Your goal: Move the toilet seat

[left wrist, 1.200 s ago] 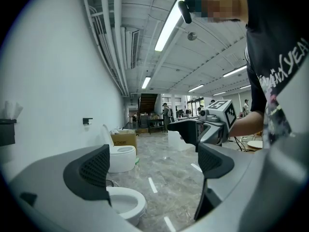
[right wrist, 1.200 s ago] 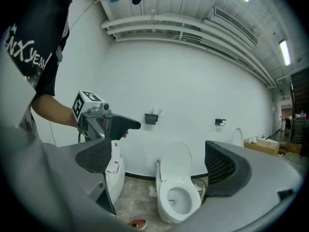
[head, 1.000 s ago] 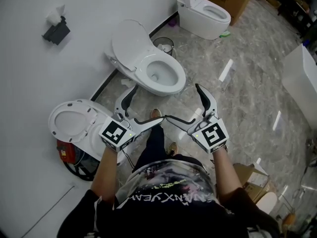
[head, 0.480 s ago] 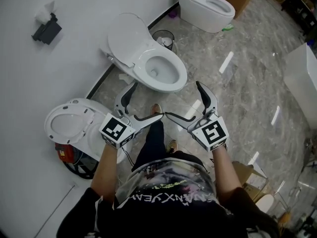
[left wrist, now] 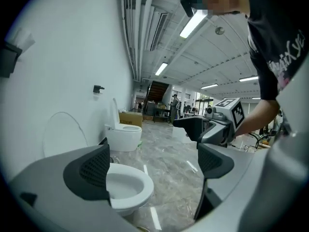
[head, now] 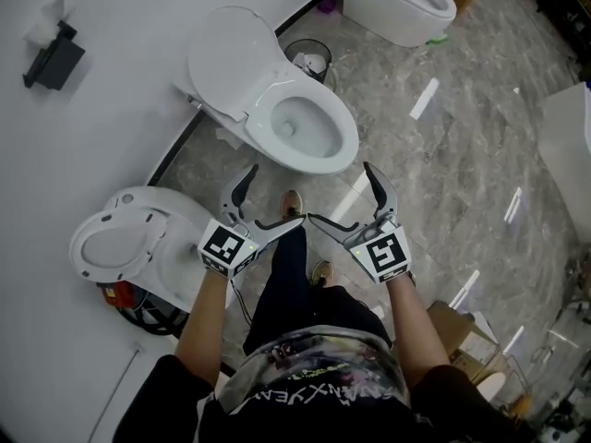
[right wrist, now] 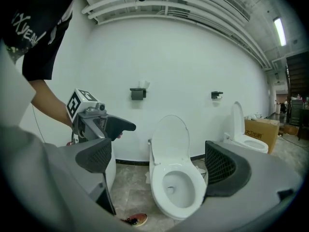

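Toilet seat beyond parted jaws

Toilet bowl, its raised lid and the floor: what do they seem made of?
The toilet bowl looks like glazed white ceramic: smooth, glossy. Its raised lid is probably white plastic, though uncertain. The floor looks like polished grey marble or marble-look tile: veining, mirrored lights.

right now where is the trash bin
In the head view, the trash bin sits by the wall, between the open toilet and the far toilet.
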### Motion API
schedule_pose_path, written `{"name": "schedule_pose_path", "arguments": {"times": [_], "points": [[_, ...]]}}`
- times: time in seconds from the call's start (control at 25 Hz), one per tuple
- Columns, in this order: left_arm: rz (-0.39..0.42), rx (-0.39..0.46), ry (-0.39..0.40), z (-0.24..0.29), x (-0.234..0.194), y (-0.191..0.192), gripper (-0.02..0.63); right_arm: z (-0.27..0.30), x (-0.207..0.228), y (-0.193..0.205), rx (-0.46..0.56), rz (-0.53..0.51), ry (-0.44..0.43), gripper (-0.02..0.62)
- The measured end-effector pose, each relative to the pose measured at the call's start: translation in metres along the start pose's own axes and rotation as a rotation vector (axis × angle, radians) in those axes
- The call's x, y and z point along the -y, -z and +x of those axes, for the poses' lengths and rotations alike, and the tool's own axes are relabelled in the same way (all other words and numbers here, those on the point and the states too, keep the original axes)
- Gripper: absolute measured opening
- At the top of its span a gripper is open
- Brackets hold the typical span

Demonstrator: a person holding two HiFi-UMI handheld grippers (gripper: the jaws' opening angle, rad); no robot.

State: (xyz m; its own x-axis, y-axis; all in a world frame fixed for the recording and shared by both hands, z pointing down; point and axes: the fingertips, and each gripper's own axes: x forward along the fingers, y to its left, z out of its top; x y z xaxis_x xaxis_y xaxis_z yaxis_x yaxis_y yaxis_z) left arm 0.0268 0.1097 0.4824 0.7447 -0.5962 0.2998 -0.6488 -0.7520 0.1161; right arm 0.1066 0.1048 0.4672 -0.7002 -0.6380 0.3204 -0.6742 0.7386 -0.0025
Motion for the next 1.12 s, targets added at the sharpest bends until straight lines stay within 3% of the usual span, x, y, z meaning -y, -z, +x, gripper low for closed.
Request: {"name": "schedule_pose_path", "arguments": {"times": [0.4, 0.6, 1.12], "points": [[-0.054, -0.032, -0.011, 0.037, -0.066, 0.071, 0.549, 0.080, 0.032, 0.070, -0.068, -0.018, 0.047, 0.584], [-0.028, -0.053, 0.035, 0.061, -0.101, 0.077, 0.549, 0.122, 0.052, 0.069, -0.030, -0.017, 0.061, 0.584], [-0.069, -0.054, 0.092, 0.107, -0.177, 0.069, 0.549, 0.190, 0.107, 0.054, -0.051, 0.025, 0.108, 0.583]]}}
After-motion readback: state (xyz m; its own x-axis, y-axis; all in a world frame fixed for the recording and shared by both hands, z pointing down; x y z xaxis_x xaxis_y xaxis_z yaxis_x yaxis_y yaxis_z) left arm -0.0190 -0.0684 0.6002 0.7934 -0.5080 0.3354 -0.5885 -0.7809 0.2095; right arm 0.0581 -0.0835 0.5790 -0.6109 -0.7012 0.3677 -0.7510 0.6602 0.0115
